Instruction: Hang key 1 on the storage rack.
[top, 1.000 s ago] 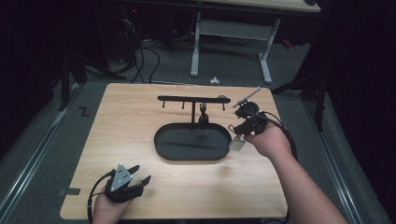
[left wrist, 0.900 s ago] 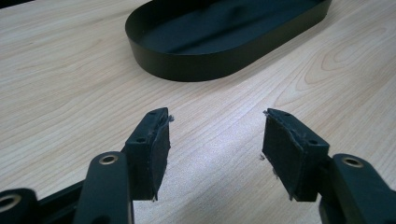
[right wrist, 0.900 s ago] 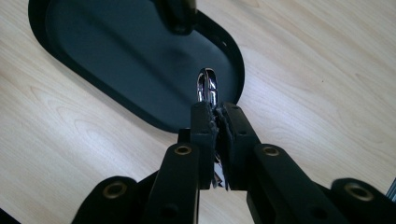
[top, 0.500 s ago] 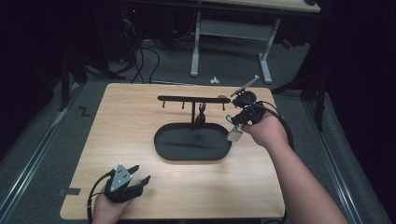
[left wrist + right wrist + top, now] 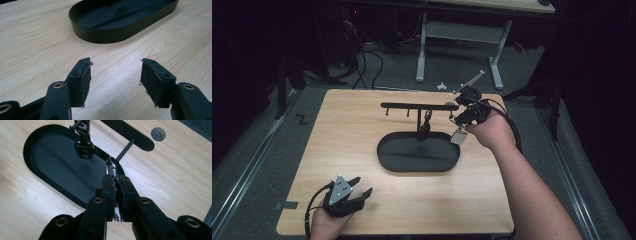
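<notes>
Right tool point(image 5: 115, 185), pinching a metal clip point(image 5: 111, 167), has moved up toward the rack's point(image 5: 419, 105) 3 o'clock hook, likely to hang it.

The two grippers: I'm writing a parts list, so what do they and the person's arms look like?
Both are black. The left gripper has a grey three-cornered plate on top, a black cable trailing behind, and flat, frayed dark pads on its fingers. The right gripper shows brass-coloured rivets along its links. Both forearms are bare, no sleeves visible.
</notes>
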Demonstrator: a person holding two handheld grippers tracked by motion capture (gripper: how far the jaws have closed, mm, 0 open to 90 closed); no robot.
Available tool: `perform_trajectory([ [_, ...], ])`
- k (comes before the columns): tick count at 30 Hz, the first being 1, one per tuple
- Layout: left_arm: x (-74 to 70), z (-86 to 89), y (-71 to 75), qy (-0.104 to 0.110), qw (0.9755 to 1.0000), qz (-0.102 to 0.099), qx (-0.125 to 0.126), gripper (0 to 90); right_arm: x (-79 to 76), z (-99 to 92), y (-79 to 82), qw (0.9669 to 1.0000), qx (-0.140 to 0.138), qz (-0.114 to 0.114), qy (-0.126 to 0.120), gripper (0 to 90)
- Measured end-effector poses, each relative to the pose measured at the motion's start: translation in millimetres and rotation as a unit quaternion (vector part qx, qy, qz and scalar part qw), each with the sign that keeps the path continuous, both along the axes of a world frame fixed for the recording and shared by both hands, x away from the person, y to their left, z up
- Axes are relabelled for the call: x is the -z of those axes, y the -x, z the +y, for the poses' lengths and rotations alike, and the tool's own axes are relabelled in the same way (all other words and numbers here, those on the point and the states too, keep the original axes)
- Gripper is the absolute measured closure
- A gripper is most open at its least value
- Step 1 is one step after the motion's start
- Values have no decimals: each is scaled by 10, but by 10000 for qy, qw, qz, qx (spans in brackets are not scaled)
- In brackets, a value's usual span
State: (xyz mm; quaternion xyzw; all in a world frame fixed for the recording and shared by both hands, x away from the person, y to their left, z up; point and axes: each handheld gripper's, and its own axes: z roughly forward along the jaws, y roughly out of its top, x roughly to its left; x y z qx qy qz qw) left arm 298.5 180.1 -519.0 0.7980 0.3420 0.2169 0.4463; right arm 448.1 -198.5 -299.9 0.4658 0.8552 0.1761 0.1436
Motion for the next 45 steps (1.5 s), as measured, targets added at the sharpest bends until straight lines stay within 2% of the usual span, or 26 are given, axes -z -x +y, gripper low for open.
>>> perform_trajectory([
  [10, 3, 9, 1, 12, 10000, 13, 1, 415, 34, 73, -89, 10000, 1, 46, 21, 849],
  [24, 13, -2, 1, 5, 10000, 20, 7, 416, 107, -12, -199, 9998, 159, 83, -11, 848],
  [31, 15, -8, 3, -13, 10000, 41, 30, 416, 176, -77, -270, 9992, 277, 138, -255, 847],
  [45, 13, -1, 8, 8, 10000, 29, 50, 415, 288, -121, -372, 9983, 431, 53, -392, 835],
])
